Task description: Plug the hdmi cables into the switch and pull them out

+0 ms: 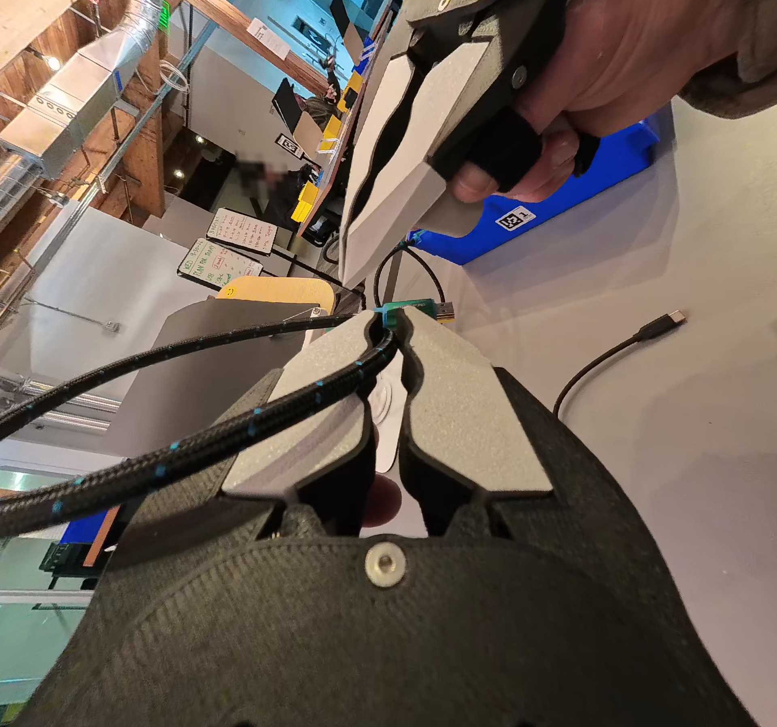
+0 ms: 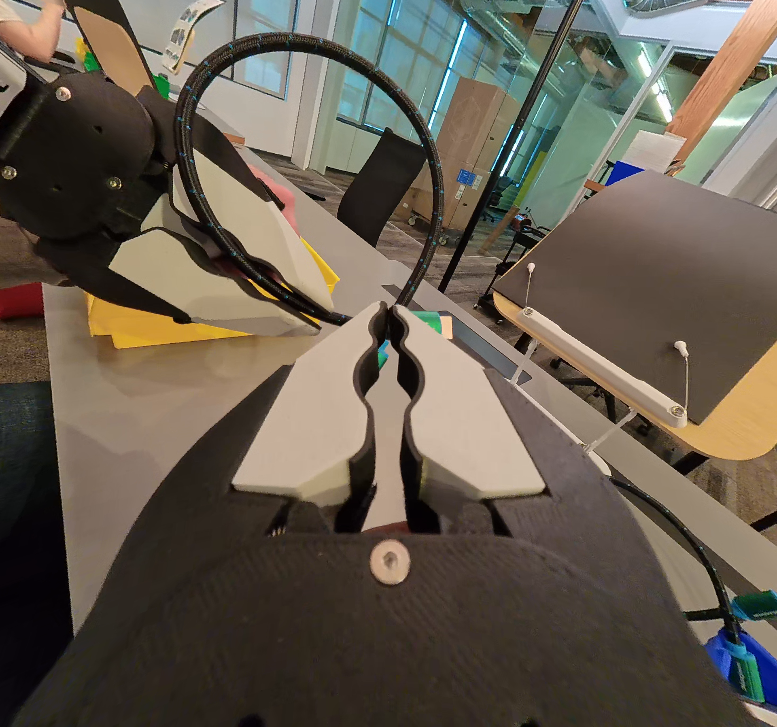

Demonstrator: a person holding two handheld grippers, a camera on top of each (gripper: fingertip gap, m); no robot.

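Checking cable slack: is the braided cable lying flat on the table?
No, the braided cable arches in a tall loop above the table between both claws.

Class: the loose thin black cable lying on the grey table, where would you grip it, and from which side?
Grip the thin cable just behind its plug, from above: it lies flat on the table, with bare surface around it.

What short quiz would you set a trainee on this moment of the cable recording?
1. True or false: the green plug is seated inside a switch.
2. What runs between the fingers of the left gripper? A) braided cable B) paper strip C) pen
3. Fill in: in the right wrist view, the bin beyond the left gripper is ____.
Key: 1 false, its metal end is bare; 2 A; 3 yellow.
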